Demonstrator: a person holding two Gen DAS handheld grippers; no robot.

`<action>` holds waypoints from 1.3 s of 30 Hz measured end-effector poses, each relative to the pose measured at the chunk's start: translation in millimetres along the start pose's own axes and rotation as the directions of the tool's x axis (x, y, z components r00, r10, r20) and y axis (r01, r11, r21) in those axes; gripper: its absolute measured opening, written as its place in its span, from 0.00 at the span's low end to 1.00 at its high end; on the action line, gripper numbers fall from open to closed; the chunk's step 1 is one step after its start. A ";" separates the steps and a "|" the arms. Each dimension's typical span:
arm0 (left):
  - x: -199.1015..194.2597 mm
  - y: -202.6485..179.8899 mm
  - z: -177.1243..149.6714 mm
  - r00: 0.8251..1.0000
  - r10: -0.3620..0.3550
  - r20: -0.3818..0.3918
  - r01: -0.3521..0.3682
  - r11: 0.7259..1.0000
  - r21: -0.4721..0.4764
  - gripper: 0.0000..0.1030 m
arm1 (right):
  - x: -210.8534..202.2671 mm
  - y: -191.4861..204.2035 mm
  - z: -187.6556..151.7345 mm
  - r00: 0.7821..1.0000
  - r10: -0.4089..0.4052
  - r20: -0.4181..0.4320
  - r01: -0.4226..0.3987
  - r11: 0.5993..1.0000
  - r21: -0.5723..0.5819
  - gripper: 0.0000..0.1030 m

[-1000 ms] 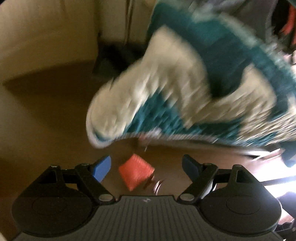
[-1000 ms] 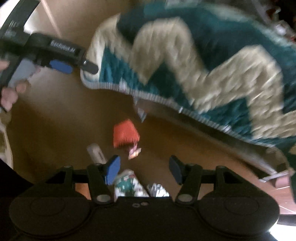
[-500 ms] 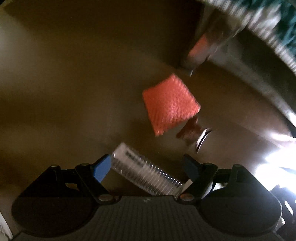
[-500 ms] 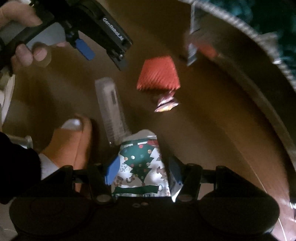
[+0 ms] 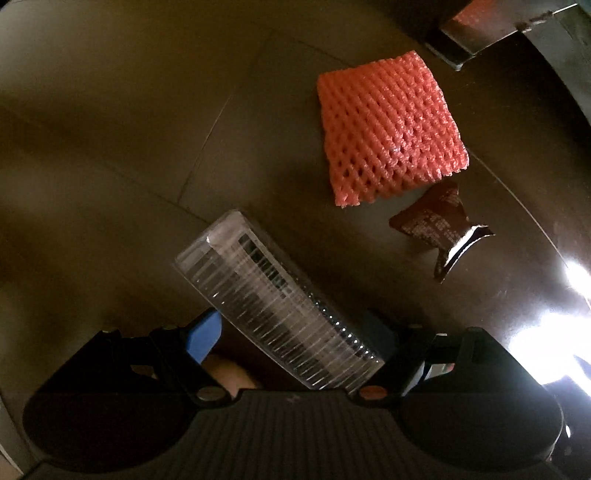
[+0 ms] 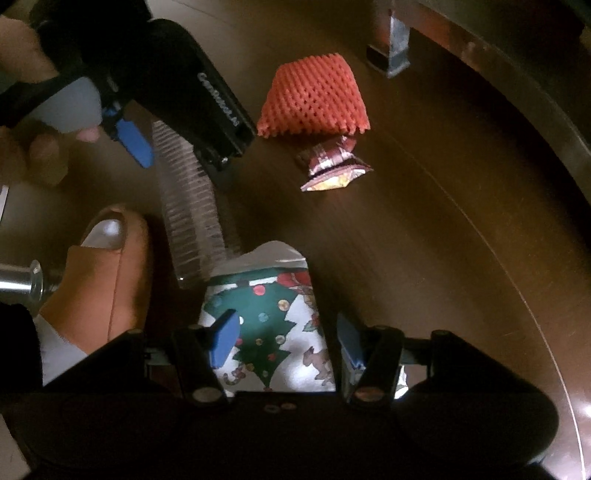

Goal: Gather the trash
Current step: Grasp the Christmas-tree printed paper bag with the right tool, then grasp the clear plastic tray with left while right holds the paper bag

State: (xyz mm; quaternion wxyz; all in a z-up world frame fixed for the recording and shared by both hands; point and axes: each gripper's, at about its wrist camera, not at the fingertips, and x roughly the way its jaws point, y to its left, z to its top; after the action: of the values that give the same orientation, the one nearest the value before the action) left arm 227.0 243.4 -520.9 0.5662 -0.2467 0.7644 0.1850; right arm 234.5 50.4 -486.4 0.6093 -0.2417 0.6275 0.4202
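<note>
A clear ribbed plastic tray [image 5: 280, 314] lies slantwise on the dark brown floor. My left gripper [image 5: 291, 332] points down over it, open, with the tray's near end between the blue fingers. In the right wrist view the left gripper [image 6: 177, 147] hangs over the same tray [image 6: 192, 221]. My right gripper [image 6: 286, 338] is open astride a Christmas-tree print paper packet [image 6: 269, 306]; no squeeze shows. Farther off lie a red foam net [image 5: 391, 129] [image 6: 314, 99] and a crumpled candy wrapper [image 5: 439, 229] [image 6: 334, 162].
A person's foot in an orange slipper [image 6: 107, 273] stands just left of the tray and packet. A metal furniture leg [image 6: 397, 51] [image 5: 469, 33] stands beyond the net, under a low edge. A hand [image 6: 22, 48] holds the left gripper. Bright glare marks the floor [image 5: 554, 332] at right.
Both grippers have dropped steeply toward the floor and tipped downward. The teal and cream blanket has left view. The tray and the packet now sit between the fingers.
</note>
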 end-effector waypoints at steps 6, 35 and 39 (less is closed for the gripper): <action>4.8 24.8 -5.7 1.000 -0.027 -0.015 0.027 1.000 -0.008 0.81 | 1.6 -0.4 6.8 1.000 0.015 0.001 -0.015 0.999 0.041 0.57; 7.2 94.2 -29.6 0.978 -0.209 0.019 0.209 0.968 -0.139 0.77 | 37.8 11.1 17.9 0.992 0.097 -0.083 -0.090 0.992 0.085 0.55; 10.1 87.4 -28.1 0.983 -0.183 0.016 0.184 0.978 -0.101 0.51 | 36.7 9.7 14.6 0.991 0.090 -0.097 -0.082 0.993 0.080 0.26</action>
State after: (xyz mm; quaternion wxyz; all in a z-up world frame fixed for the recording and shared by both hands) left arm 151.6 296.6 -522.2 0.5699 -0.3441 0.7262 0.1716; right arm 229.6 75.2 -518.2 0.5670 -0.2122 0.6827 0.4093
